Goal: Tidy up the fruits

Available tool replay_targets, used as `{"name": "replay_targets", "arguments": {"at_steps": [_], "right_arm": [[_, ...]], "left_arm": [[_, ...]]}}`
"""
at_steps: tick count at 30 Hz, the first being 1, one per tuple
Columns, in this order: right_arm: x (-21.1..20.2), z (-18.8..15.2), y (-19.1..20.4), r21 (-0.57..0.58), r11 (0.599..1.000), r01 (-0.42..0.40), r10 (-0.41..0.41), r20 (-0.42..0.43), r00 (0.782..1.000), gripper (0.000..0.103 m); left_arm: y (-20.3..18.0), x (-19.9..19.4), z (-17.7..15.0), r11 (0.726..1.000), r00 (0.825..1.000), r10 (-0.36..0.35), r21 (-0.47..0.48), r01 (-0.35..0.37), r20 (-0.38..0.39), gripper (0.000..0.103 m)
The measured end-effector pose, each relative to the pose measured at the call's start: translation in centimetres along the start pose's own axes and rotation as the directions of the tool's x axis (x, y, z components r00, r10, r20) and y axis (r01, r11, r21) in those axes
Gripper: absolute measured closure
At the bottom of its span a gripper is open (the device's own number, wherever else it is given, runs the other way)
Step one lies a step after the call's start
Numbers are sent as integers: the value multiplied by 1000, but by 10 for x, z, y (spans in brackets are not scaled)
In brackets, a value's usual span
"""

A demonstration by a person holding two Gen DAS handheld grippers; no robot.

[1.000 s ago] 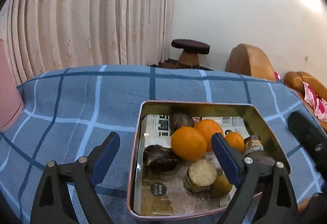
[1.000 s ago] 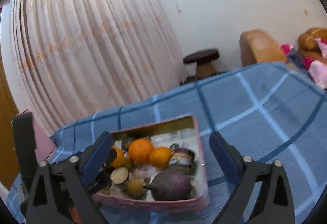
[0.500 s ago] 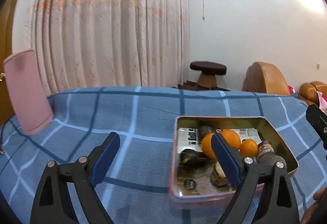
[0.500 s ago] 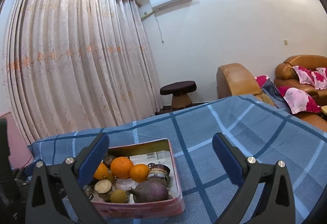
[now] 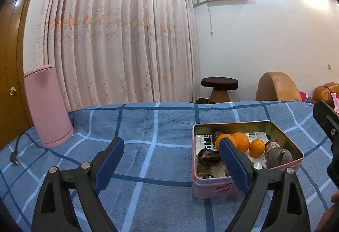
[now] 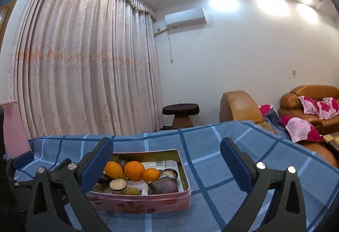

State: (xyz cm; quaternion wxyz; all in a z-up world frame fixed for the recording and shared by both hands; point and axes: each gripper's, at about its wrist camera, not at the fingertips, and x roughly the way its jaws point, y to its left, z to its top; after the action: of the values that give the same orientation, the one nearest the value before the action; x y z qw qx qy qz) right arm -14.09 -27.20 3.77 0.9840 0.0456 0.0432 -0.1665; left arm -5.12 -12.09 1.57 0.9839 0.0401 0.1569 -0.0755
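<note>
A pink metal tin (image 5: pixel 214 188) (image 6: pixel 148 202) sits on the blue checked tablecloth (image 5: pixel 148 126). It holds three oranges (image 5: pixel 241 142) (image 6: pixel 134 170), a purple round fruit (image 5: pixel 278 156) (image 6: pixel 164 186), a dark brown fruit (image 5: pixel 208 155), a cut pale fruit (image 6: pixel 118 184) and a small yellow one (image 6: pixel 132 191). My left gripper (image 5: pixel 171 166) is open and empty, held before the tin and to its left. My right gripper (image 6: pixel 166 165) is open and empty, held in front of the tin.
A pink cylindrical appliance (image 5: pixel 47 105) stands at the table's left, its cable and plug (image 5: pixel 14 160) lying on the cloth. Beyond the table are curtains, a dark stool (image 5: pixel 219 88) and brown sofas (image 6: pixel 311 105) with pink cushions. The right gripper's body shows at the left wrist view's right edge (image 5: pixel 327 122).
Both grippers have pulled back and tilted up from the tin, so it now looks smaller and lower. Both stayed open and empty. The fruits have not moved.
</note>
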Motion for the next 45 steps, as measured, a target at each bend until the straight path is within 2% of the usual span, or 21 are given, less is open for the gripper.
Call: {"name": "replay_targets", "arguments": {"at_steps": [10,45], "right_arm": [[-3,1,-1,10,1000,29,-29,16,999,0],[-1,0,-2,9,1000,28,-28,15,999,0]], "left_arm": [[3,2,-1,1000,1000,10,-23,-11,-15,11],[2,-1,-2,1000,1000,14,-8,-14,-11,11]]}}
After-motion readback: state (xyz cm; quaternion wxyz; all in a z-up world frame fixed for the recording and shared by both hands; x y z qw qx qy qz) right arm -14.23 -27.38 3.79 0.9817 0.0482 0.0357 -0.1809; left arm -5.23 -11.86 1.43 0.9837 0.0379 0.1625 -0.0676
